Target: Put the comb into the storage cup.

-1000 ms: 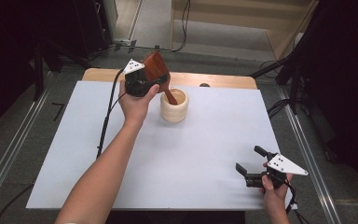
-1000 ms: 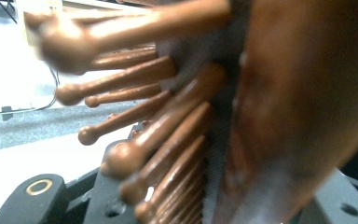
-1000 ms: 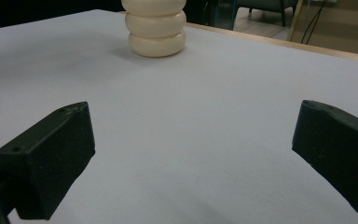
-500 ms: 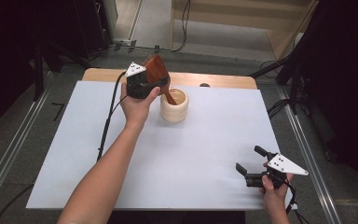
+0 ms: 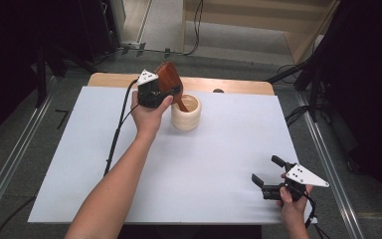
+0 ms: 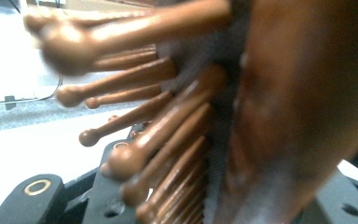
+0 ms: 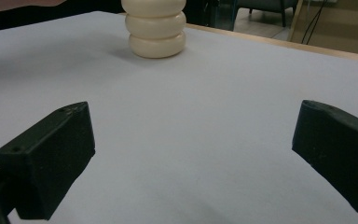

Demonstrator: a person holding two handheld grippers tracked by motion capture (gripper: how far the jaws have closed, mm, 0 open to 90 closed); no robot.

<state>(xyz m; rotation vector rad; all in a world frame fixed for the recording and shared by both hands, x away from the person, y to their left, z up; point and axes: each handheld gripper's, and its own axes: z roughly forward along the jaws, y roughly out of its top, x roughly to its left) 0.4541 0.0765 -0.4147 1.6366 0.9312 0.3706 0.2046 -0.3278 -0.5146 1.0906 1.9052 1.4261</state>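
While the high view looks down on the bench (image 5: pixel 219 164), the left tongs (image 5: pixel 171 92) are clamped on a wooden hairbrush (image 5: pixel 170 79), handle tip dipping into the cream cup (image 5: pixel 186 113), so I'd say it's mid-drop. Left gripper view: bristles (image 6: pixel 135 116) right up close. Right gripper view: right tongs (image 7: pixel 191 154) sit wide apart, idle; next, lower and let go.

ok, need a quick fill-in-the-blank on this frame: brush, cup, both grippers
1. The left gripper is shut on the brown wooden ____, whose handle dips into the cup.
2. The ribbed cream cup stands on the ____ table cover.
3. The right gripper, near the table's front edge, has its jaws ____ with nothing between them.

Missing words: hairbrush; white; open
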